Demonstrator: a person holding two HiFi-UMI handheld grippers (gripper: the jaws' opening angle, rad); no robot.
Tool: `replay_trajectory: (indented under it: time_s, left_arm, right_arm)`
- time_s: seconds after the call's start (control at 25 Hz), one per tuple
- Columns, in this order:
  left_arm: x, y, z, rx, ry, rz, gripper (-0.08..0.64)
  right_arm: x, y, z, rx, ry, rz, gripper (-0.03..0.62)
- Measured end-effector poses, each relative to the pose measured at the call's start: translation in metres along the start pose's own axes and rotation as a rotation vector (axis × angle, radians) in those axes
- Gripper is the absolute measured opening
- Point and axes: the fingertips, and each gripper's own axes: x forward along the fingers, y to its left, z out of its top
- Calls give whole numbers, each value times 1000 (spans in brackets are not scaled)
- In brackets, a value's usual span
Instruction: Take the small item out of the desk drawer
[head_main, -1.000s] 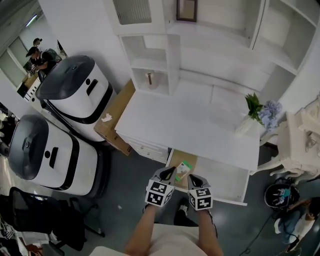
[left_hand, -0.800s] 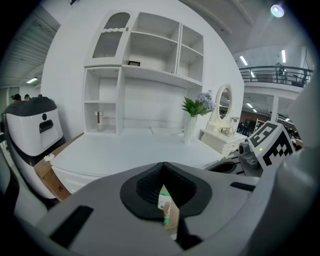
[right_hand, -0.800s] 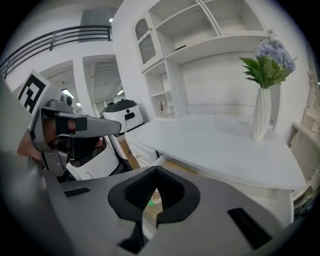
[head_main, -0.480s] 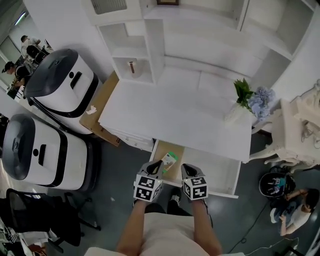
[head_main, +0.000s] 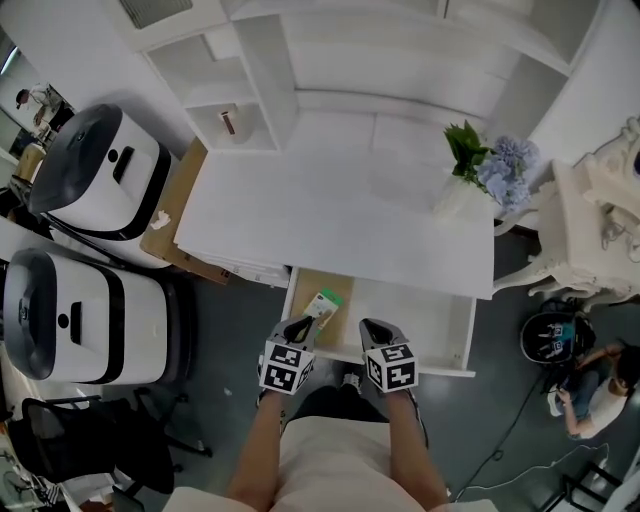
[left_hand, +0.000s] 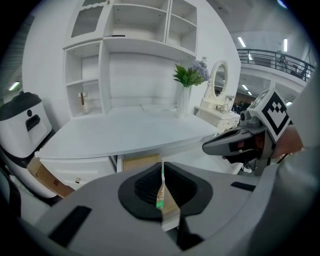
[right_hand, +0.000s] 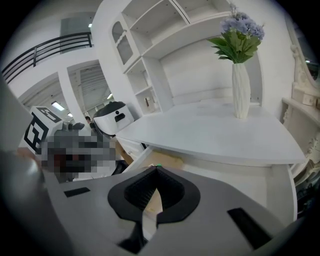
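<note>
The desk drawer (head_main: 430, 318) stands pulled out under the white desk (head_main: 330, 220). A small flat green-and-white packet (head_main: 322, 304) is over the drawer's left end, where the bottom looks brown. My left gripper (head_main: 303, 323) is shut on its near edge. In the left gripper view the packet (left_hand: 161, 192) shows edge-on, pinched between the black pads of that gripper (left_hand: 162, 170). My right gripper (head_main: 372, 328) hovers at the drawer's front rim to the right, shut with nothing in it. Its tips (right_hand: 156, 169) meet in the right gripper view.
A white vase with flowers (head_main: 470, 180) stands at the desk's right back. An open shelf unit (head_main: 230, 90) rises behind the desk. Two white-and-black machines (head_main: 90, 170) (head_main: 70, 310) and a cardboard sheet (head_main: 170, 215) are on the left. White furniture (head_main: 590, 220) and a person (head_main: 600, 390) are on the right.
The head view has swung so the desk sits higher and further left. Both grippers keep their places at the drawer front, the left one still on the packet.
</note>
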Motion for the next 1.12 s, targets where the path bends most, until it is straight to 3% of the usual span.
replay_trajectory:
  time_s: [0.44,0.84,1.12]
  left_arm:
    - [15,4,-21,25,110,-30,115]
    - [32,8,-34,58,174,-48,272]
    - [42,15,-34,89,212,-49,282]
  right_arm:
    - [1,-17,4,45,-6,-3,25]
    - [16,-23,7,28,16,-1,25]
    - [27,-20,4,1,51,9,25]
